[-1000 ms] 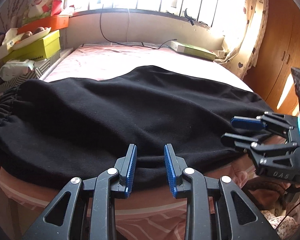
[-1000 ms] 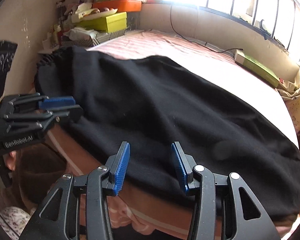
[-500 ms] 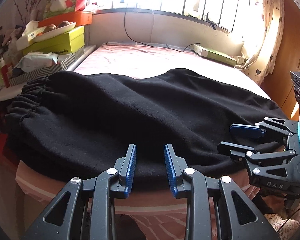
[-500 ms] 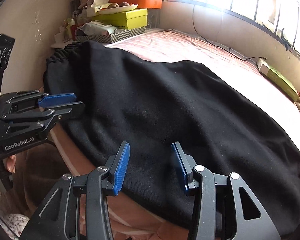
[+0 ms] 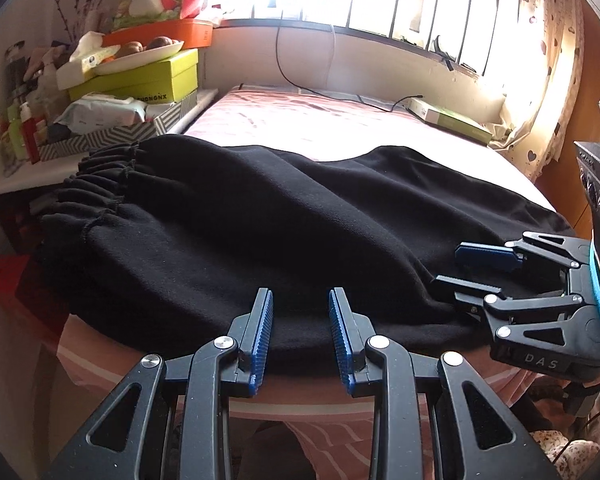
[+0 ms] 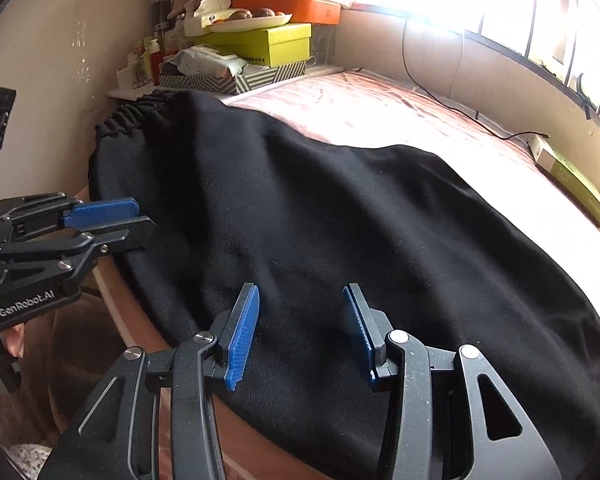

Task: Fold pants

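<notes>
Black pants (image 5: 260, 232) are laid flat across the bed (image 5: 320, 120). At the pants' near edge, the left hand-held gripper (image 5: 300, 336) and right hand-held gripper (image 6: 300, 332) are held open, nothing gripped.

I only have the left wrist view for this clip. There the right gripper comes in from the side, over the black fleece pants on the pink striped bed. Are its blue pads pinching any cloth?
Observer: No. In the right wrist view the right gripper has its blue pads apart, and the black fleece pants lie flat beyond them, unpinched.
Operator: And the left one, seen from the side?
Observer: The left gripper is by the pants' near edge, toward the gathered elastic waistband, with its jaws apart and no cloth visibly between them.
Operator: Any sign of the person?
Observer: A person's fingertip shows under the left gripper's housing.
</notes>
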`<state>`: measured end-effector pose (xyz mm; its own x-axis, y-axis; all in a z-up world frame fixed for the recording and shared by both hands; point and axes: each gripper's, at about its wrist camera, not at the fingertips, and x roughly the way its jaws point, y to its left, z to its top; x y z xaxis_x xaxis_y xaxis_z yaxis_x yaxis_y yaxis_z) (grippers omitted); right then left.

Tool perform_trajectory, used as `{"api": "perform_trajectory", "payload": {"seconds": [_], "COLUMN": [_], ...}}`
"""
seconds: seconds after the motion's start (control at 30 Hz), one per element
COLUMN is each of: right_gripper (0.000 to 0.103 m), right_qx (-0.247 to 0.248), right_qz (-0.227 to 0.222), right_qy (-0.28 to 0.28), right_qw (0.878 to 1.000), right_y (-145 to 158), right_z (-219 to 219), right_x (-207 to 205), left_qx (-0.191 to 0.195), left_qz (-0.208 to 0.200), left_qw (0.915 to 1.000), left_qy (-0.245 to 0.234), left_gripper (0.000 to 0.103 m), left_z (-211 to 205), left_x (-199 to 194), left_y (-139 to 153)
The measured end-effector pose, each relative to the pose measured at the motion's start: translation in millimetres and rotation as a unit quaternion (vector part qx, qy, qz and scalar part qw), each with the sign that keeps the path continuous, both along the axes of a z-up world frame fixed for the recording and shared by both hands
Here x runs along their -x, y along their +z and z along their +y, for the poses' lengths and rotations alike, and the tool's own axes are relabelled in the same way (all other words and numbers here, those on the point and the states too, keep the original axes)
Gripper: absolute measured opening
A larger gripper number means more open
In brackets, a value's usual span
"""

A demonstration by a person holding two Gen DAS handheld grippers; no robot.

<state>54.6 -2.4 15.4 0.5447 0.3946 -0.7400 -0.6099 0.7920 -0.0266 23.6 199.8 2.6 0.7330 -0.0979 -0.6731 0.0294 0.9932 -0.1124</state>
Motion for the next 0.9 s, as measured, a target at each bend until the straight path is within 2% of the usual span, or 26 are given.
{"api": "perform_trajectory", "payload": {"seconds": [0.2,0.33,0.37,0.43,0.5,0.53,0.6,0.63,0.73,0.87,0.9], "right_gripper": [0.045,0.045,0.045,0.045,0.05,0.056,0.056,0.056,0.056,0.056,0.056], "right_qx": [-0.017,-0.025,-0.026,-0.022,-0.023,-0.021,-0.015,-0.018,-0.044,-0.064,-0.066], "right_qz": [0.007,-0.014,-0.014,-0.014,0.001,-0.003,-0.01,-0.008,-0.006,-0.009,-0.012], "right_qy": [0.056,0.06,0.056,0.045,0.051,0.054,0.077,0.089,0.106,0.122,0.134], "right_qw": [0.998,0.998,0.998,0.999,0.998,0.998,0.997,0.996,0.993,0.99,0.989], "right_y": [3,11,11,9,6,6,7,8,15,23,25], "right_z": [22,31,33,41,51,55,62,64,69,89,96], "right_x": [12,6,1,-4,-6,-3,2,3,0,-2,0], "left_qx": [0.004,0.023,0.032,0.075,0.1,0.1,0.077,0.077,0.115,0.147,0.164], "left_qz": [-0.007,-0.019,-0.021,-0.026,-0.034,-0.035,-0.03,-0.03,-0.034,-0.04,-0.043], "left_qw": [0.9997,0.9986,0.9979,0.9951,0.9917,0.9911,0.9903,0.9894,0.984,0.9782,0.976], "left_qy": [0.023,0.044,0.052,0.059,0.072,0.08,0.112,0.12,0.131,0.141,0.136], "left_gripper": [0.062,0.062,0.062,0.062,0.062,0.062,0.065,0.065,0.065,0.066,0.07], "left_z": [21,47,55,75,92,99,108,114,133,153,158], "left_x": [3,7,8,10,14,14,15,15,15,11,10], "left_y": [3,6,7,9,10,11,12,12,12,15,16]}}
